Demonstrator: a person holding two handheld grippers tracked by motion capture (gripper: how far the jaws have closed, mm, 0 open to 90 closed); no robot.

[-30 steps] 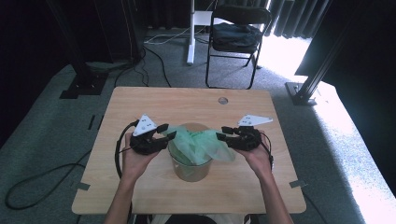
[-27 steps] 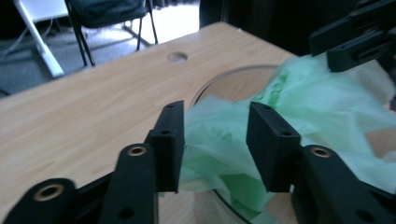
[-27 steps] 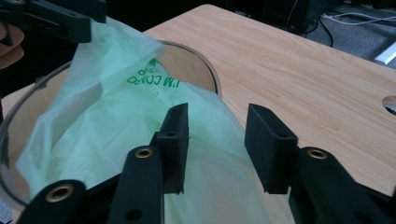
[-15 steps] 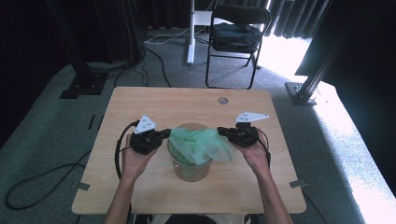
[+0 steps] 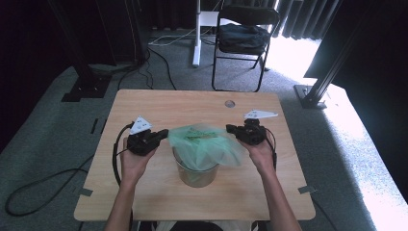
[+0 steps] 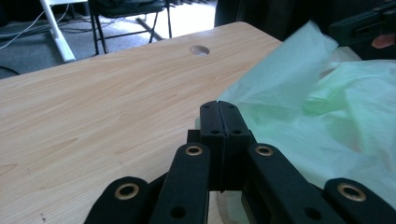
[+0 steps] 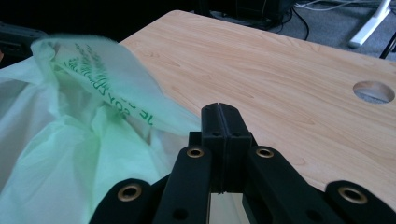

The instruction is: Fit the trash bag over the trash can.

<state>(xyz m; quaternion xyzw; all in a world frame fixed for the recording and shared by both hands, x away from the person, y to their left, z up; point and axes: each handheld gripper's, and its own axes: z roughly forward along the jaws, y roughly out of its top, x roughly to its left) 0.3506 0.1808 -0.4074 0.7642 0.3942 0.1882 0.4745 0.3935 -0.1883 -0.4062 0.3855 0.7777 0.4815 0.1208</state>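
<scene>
A thin, pale green plastic bag (image 5: 202, 144) with green print hangs over a small round metal bin (image 5: 197, 175) at the middle of the wooden table (image 5: 144, 103). My left gripper (image 5: 166, 132) sits at the bag's left edge and my right gripper (image 5: 229, 128) at its right edge. The bag is stretched between them above the bin. In the left gripper view the jaws (image 6: 218, 105) are pressed together with the bag (image 6: 317, 107) running from their tip. In the right gripper view the jaws (image 7: 218, 106) are likewise together on the bag's edge (image 7: 140, 112).
A round cable hole (image 5: 230, 103) lies in the table's far half. Bare wood spreads around the bin. Beyond the table stand a black folding chair (image 5: 243, 36), a white stand leg (image 5: 196, 43) and floor cables (image 5: 43, 187).
Both pairs of jaws have closed on the bag's edges. The left hand has shifted slightly left, and the bag now lies spread wider over the bin.
</scene>
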